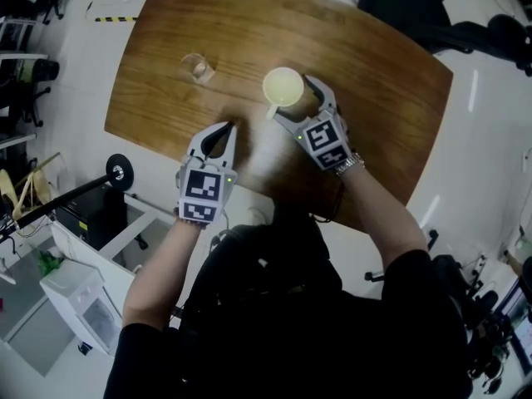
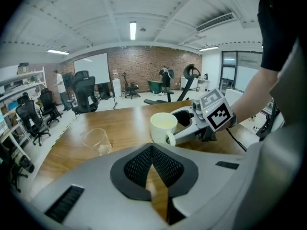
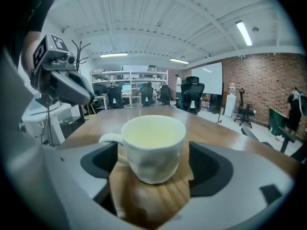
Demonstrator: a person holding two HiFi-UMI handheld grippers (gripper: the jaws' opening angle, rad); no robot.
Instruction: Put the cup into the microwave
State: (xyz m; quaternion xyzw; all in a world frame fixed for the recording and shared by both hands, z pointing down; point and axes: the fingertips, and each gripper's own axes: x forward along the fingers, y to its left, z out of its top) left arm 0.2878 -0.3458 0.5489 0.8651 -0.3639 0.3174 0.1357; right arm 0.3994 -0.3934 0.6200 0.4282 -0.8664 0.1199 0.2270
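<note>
Squarely between the spread jaws of the right gripper (image 3: 156, 166) stands the cup (image 3: 153, 145), seemingly untouched.

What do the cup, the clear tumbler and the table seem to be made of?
Cup: probably glazed ceramic, opaque cream, smooth with soft sheen.
Tumbler: see-through, glass or clear plastic, cannot tell which.
Table: wood or wood-look laminate, visible grain, slightly glossy.

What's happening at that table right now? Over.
Left gripper shut, empty. Right gripper open, jaws apart around cup, standing on table. Glass off to the side.
</note>
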